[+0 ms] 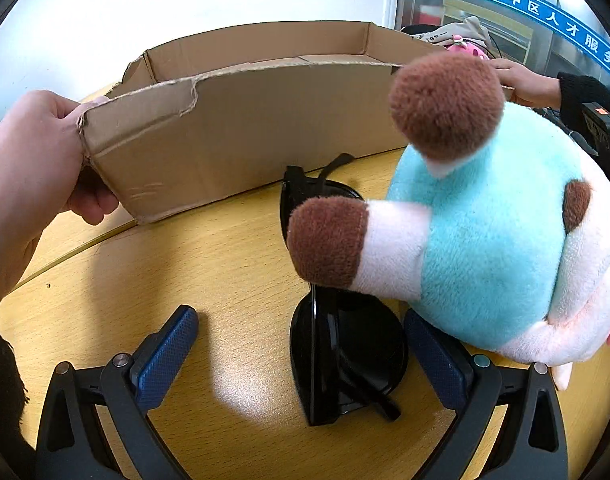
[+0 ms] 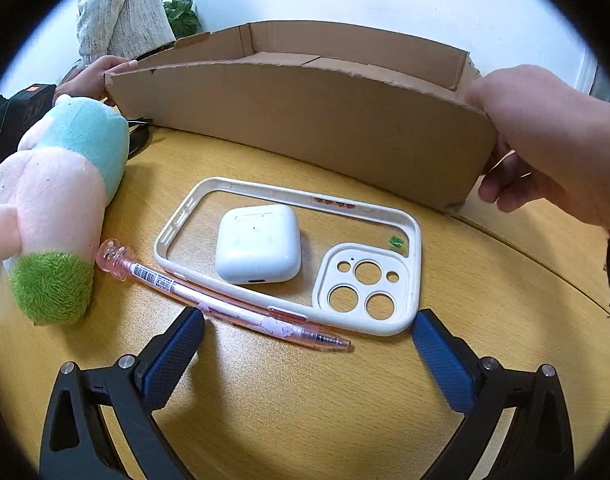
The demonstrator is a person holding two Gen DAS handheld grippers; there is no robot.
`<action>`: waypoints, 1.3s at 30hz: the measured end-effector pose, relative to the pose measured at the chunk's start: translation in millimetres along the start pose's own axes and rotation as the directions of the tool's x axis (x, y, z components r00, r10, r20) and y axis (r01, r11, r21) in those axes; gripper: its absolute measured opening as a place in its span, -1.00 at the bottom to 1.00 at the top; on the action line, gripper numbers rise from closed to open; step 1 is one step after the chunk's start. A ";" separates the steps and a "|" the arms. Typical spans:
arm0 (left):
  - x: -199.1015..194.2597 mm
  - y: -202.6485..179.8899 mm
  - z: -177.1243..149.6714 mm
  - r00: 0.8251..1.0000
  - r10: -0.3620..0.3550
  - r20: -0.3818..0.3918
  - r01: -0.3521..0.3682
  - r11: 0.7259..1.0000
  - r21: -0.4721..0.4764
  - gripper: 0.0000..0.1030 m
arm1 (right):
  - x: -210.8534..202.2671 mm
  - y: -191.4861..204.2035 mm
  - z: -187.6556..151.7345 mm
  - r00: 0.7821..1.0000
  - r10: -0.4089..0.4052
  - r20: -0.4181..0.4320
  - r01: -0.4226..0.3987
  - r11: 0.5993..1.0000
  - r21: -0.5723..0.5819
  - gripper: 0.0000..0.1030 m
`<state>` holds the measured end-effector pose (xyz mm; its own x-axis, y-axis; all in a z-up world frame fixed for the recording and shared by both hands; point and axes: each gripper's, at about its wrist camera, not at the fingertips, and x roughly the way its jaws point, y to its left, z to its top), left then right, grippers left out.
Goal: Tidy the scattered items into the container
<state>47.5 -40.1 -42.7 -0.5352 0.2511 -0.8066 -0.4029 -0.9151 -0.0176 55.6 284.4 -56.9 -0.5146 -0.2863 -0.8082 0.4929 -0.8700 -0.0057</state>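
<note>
The left tongs (image 1: 301,344) gape wide over folded black sunglasses (image 1: 345,356) on the yellow wooden tabletop (image 1: 225,264), a blue-and-pink plush toy (image 1: 493,248) beside them. The right tongs (image 2: 308,340), equally wide, hold nothing; before them lie a pink pen (image 2: 225,304), a white phone case (image 2: 369,276) and a white earbud case (image 2: 259,243) resting inside it. Beyond stands the open brown cardboard box (image 2: 305,128), gripped by bare hands (image 2: 545,140).

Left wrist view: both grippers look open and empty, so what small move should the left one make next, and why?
Probably ease the left gripper forward and close on the folded sunglasses. They already lie between its open fingers on the table, and the cardboard box stands just behind. The plush toy overlaps them, so go gently.
</note>
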 end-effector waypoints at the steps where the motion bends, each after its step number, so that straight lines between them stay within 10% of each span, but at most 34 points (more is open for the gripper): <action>1: 0.0 -0.1 -0.2 1.000 0.000 0.000 0.000 1.000 0.000 1.00 | -0.1 0.1 0.2 1.000 0.000 0.000 0.000 1.000 0.000 1.00; 39: -8.5 3.6 -5.9 0.999 0.033 -0.016 -0.033 0.999 -0.038 1.00 | -29.5 31.9 -34.3 0.995 -0.094 -0.017 0.096 0.988 0.121 0.99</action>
<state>55.0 -47.4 -39.4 -0.5359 0.2159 -0.8162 -0.3562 -0.9343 -0.0133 110.7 278.9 -53.4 -0.5470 -0.1960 -0.8139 0.3529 -0.9356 -0.0118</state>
